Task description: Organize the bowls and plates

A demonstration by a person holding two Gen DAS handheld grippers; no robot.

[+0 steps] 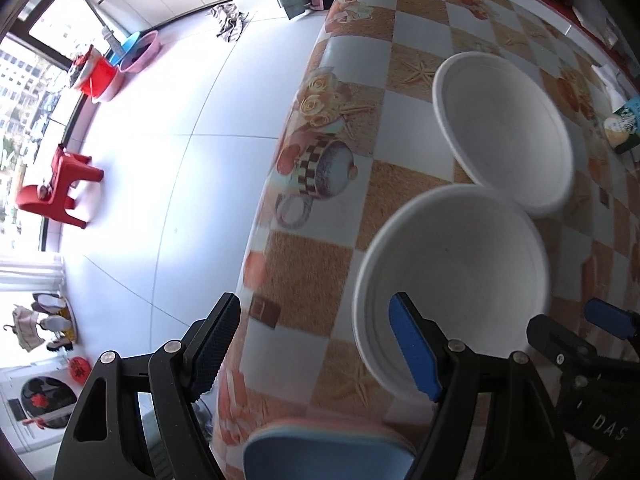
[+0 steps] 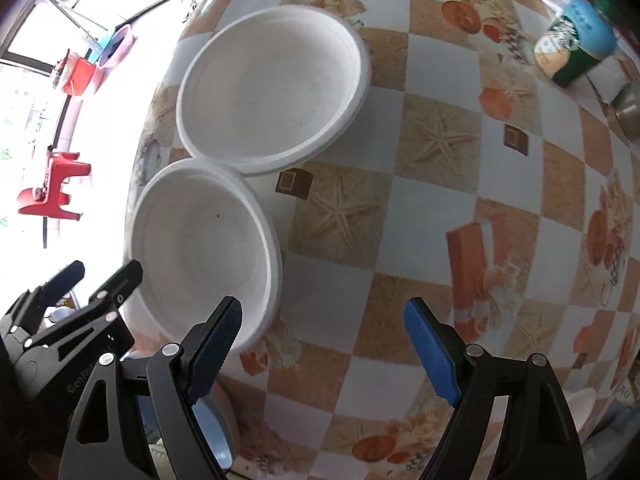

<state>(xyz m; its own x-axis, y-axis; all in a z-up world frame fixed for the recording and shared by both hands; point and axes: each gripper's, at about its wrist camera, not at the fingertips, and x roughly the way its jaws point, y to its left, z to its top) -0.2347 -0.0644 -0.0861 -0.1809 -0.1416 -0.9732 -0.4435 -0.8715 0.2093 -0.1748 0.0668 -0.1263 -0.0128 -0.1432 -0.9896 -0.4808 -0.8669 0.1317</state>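
Two white bowls stand side by side on the checkered tablecloth, rims touching. The near bowl (image 1: pixel 452 280) (image 2: pixel 204 248) is smaller; the far bowl (image 1: pixel 504 128) (image 2: pixel 272 88) is larger. My left gripper (image 1: pixel 316 348) is open and empty, its right finger over the near bowl's rim, its left finger past the table edge. My right gripper (image 2: pixel 324 352) is open and empty, just right of the near bowl. A blue-and-pink dish (image 1: pixel 328 452) (image 2: pixel 216 428) lies under the fingers at the table's near edge.
The table edge (image 1: pixel 272 184) drops to a white tiled floor on the left. A green-and-blue packet (image 2: pixel 576 44) (image 1: pixel 624 124) lies at the far right. A metal container (image 2: pixel 630 112) sits at the right edge. A red stool (image 1: pixel 56 188) stands on the floor.
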